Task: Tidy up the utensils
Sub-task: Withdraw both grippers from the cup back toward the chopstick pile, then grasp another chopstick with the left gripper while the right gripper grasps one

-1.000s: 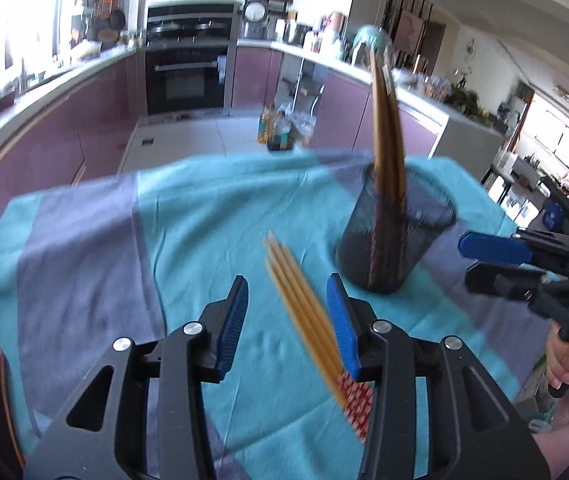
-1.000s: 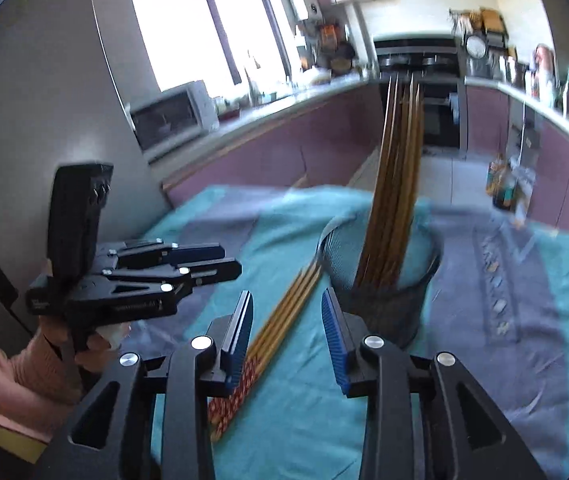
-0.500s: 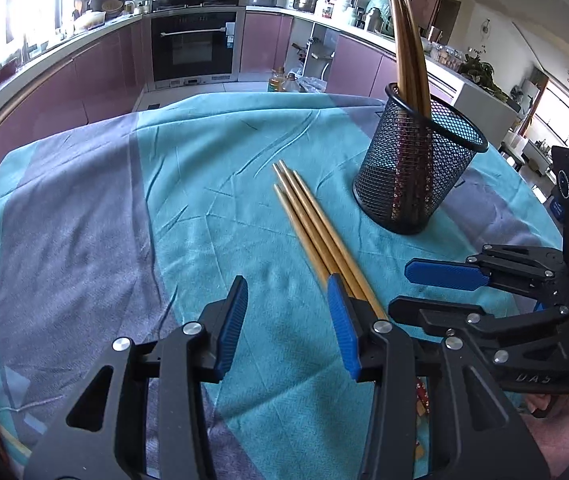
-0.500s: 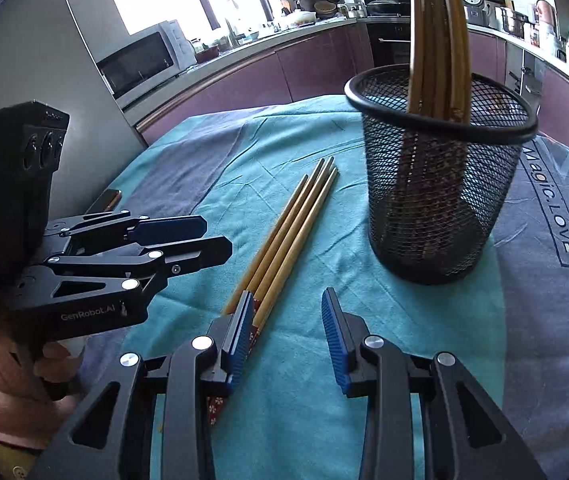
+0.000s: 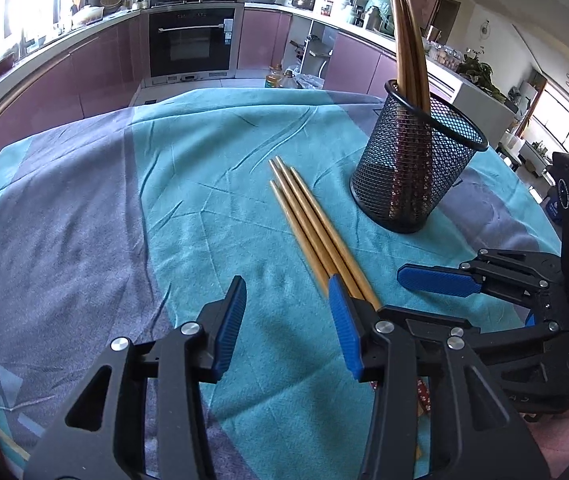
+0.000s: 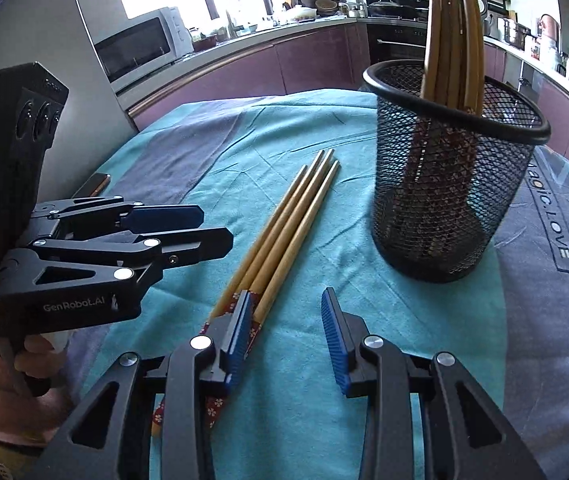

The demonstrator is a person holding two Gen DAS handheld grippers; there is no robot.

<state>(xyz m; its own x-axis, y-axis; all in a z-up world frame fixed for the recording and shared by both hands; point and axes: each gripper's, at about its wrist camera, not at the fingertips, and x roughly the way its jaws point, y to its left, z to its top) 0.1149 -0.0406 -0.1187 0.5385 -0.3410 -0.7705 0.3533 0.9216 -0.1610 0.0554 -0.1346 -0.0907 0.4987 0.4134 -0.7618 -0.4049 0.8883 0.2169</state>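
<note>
Teal tablecloth [image 5: 204, 168]; four chopsticks [image 5: 308, 228] (loose) beside mesh holder [image 5: 416, 176].

Both views ride low and close over the table [image 5: 84, 208], tilted downward along their own fingers. The left wrist view faces the oven wall; the right wrist view faces the window side. They share the loose chopsticks [image 5: 308, 224] [image 6: 284, 232] and mesh cup [image 5: 416, 168] [image 6: 452, 184] (each also catches the other hand-held gripper).

chopsticks [image 5: 316, 236] ends hidden behind left claw [image 5: 288, 328]; standing chopsticks' [image 6: 450, 32] tops cropped
</note>
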